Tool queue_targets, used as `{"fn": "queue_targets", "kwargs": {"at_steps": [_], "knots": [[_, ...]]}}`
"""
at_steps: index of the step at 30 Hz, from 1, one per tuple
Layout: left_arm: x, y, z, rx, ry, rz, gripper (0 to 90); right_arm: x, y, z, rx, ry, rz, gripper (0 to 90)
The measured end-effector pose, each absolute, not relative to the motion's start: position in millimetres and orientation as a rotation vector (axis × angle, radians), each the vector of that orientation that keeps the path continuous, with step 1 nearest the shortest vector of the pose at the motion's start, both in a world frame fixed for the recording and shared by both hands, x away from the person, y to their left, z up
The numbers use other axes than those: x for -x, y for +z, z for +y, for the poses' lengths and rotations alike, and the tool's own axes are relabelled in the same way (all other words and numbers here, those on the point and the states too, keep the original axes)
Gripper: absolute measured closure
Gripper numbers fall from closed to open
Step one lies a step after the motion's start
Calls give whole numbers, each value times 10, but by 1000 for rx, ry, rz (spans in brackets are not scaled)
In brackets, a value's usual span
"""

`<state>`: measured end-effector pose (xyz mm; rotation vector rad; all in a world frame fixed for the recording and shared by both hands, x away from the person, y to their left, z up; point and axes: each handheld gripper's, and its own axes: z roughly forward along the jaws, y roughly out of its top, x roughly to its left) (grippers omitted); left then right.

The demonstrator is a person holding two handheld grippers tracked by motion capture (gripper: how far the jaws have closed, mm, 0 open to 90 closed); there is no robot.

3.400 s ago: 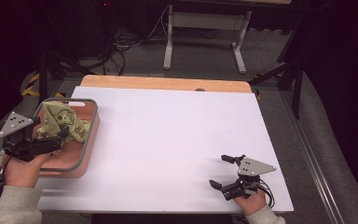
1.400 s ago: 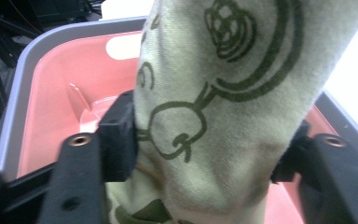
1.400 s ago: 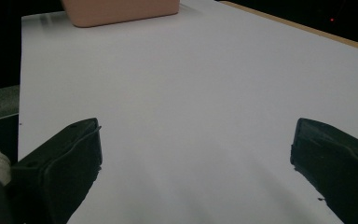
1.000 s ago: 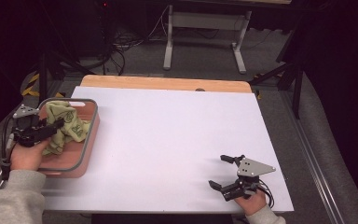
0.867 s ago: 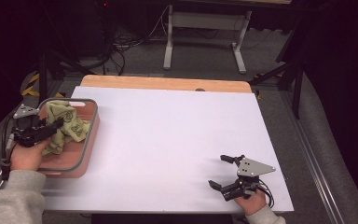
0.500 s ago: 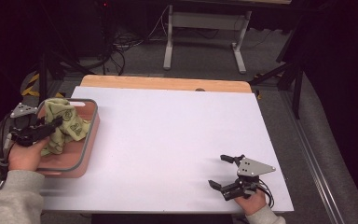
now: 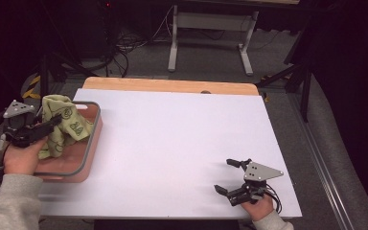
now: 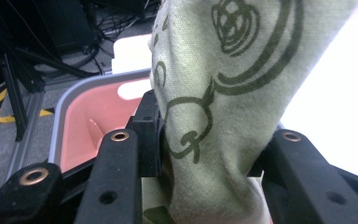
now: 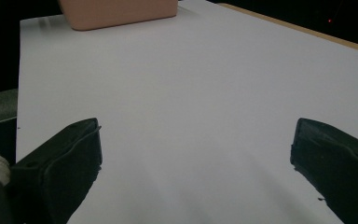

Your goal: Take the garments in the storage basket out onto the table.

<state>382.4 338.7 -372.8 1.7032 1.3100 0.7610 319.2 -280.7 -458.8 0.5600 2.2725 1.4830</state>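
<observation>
- Cloth: soft, limp, light; pale green weave with dark printed curls; bunches and drapes, holds no shape of its own.
- Looks matte and grippy, not slick; nothing fragile about it, though likely to snag or drag on a rim if pulled sideways.
- Sits at 9 o'clock on the table, gathered over the bin, upper bunch raised above the rim, lower folds hanging down inside.
- Left gripper: pinching a thick fold of cloth between both jaws, seen close in the left gripper view, fabric bulging out above and below the pinch.
- Best hold, by judgement: a doubled fold or bunched ridge as now, deep in the jaws; a single thin edge likely to slip free or stretch.
- Weight trivial, so no need for a hard squeeze; a second hold farther along the fabric probably needed to spread or fold it.
- Bin: pink, shallow, grey-rimmed, at the 9 o'clock edge of the table; pink floor bare where visible in the left gripper view; nothing but cloth seen inside, part of the floor hidden under the folds.
- Right gripper: at 5 o'clock, spread wide, holding nothing, resting low near the table edge, well apart from the bin.
- Right gripper view: jaws far apart over bare white surface, bin wall at 11 o'clock in the distance.
</observation>
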Motion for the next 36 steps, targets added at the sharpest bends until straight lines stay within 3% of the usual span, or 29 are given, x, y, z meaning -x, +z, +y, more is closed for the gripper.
{"fn": "queue_targets", "kwargs": {"at_steps": [36], "knots": [[-3491, -2959, 3137, -1616, 727, 1125, 610, -3181, -4587, -2804, -551, 1479, 2271, 25]]}}
